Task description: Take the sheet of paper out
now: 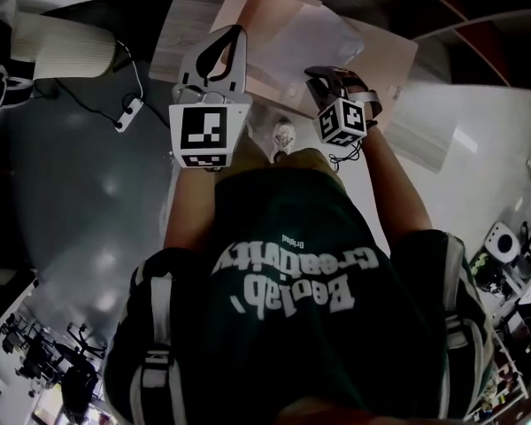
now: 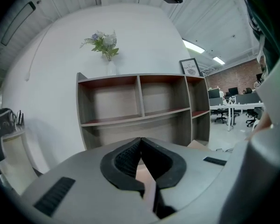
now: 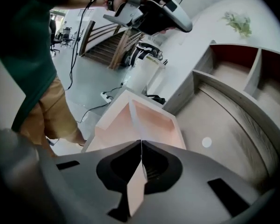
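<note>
Though creased, smooth peach paper sheet

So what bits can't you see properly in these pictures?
Left gripper view: the left gripper is shut on the pink folder, but only a thin edge shows; the gripper's body hides the rest.
Right gripper view: whether anything lies inside the folder; the right gripper, shut on a flap, covers its near end.
Left gripper view: the print in the framed picture is too small to read.
</note>
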A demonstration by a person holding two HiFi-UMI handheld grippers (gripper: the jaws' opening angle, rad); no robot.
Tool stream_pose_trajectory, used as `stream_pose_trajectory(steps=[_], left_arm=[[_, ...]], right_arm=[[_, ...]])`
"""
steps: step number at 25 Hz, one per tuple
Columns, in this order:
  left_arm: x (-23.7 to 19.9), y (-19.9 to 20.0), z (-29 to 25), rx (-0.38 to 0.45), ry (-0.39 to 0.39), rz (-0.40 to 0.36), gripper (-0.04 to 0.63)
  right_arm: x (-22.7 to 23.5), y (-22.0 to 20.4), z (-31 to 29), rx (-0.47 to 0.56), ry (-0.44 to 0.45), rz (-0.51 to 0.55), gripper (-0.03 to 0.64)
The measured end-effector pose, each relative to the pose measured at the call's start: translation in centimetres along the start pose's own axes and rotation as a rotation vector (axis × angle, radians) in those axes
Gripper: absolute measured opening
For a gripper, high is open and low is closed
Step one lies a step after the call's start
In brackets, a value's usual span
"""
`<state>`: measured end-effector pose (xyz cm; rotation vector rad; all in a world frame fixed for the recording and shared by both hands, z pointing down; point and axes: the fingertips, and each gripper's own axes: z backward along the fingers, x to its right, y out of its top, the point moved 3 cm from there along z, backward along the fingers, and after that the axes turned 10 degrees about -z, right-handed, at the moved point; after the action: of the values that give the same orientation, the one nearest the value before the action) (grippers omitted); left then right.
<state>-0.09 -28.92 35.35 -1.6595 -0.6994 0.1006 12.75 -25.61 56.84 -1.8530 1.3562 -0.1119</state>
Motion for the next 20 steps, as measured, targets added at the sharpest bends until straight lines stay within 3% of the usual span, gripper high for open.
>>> stream_pose_trajectory(steps=[4,14,20], left_arm=[[0.9,0.8,0.1,0.005,-0.006,-0.014,0.02],[0.4,1.9,0.8,0.014,-0.002,-0.039,0.019],[-1.0,2.3,1.0,0.034,0.01,-0.04,0.02]], right_arm=[[0.8,1.3,2.1,0.055,-0.029,-0.116,0.034],[4.3,5.9,7.2,0.273,-0.089,-0.535,0.034],[7.1,9.2,10.2,0.424,-0.142,-0.694,0.034]])
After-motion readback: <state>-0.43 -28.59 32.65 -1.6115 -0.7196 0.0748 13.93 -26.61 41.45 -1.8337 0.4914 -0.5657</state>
